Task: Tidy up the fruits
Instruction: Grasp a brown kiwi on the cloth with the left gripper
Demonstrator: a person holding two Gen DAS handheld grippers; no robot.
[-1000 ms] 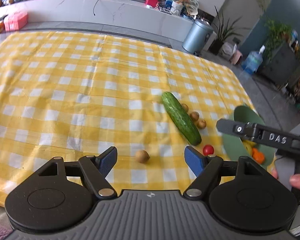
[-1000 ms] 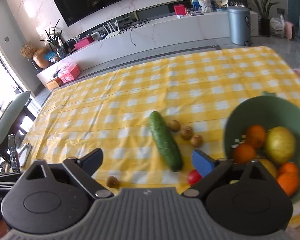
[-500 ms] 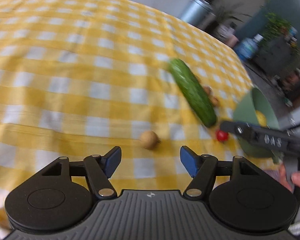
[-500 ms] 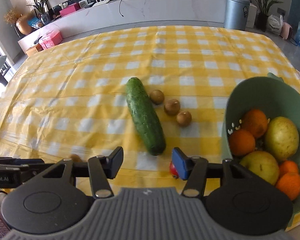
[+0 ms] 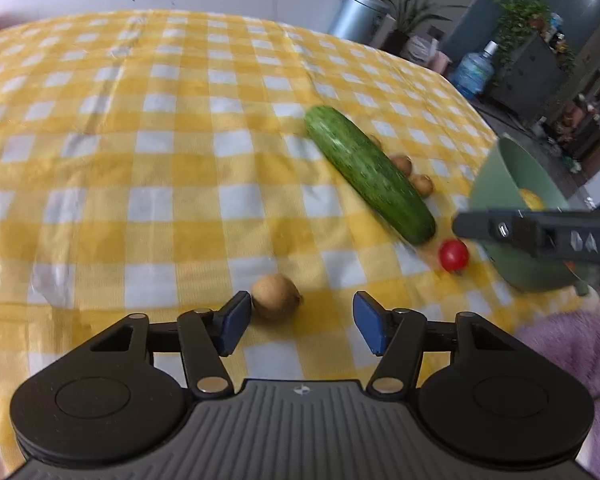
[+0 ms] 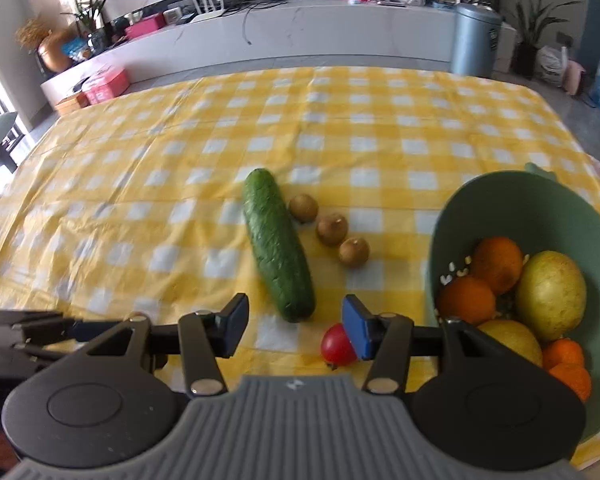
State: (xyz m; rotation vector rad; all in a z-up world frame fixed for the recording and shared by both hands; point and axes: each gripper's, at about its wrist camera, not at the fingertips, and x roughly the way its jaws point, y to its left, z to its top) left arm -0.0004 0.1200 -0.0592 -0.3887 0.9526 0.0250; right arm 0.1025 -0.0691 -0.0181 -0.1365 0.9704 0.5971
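A grey bin [image 6: 475, 38] stands beyond the checked tablecloth [image 6: 340, 128], near what looks like a water bottle [image 5: 474, 74].

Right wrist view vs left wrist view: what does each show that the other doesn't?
Right wrist only: the bowl's contents, oranges and a yellow-green fruit, and all three small brown fruits unobstructed.

Left wrist only: a lone tan fruit between the left gripper's closing fingers, beside the left pad, and a purple rug.

Both: cucumber, cherry tomato, green bowl, checked tablecloth.
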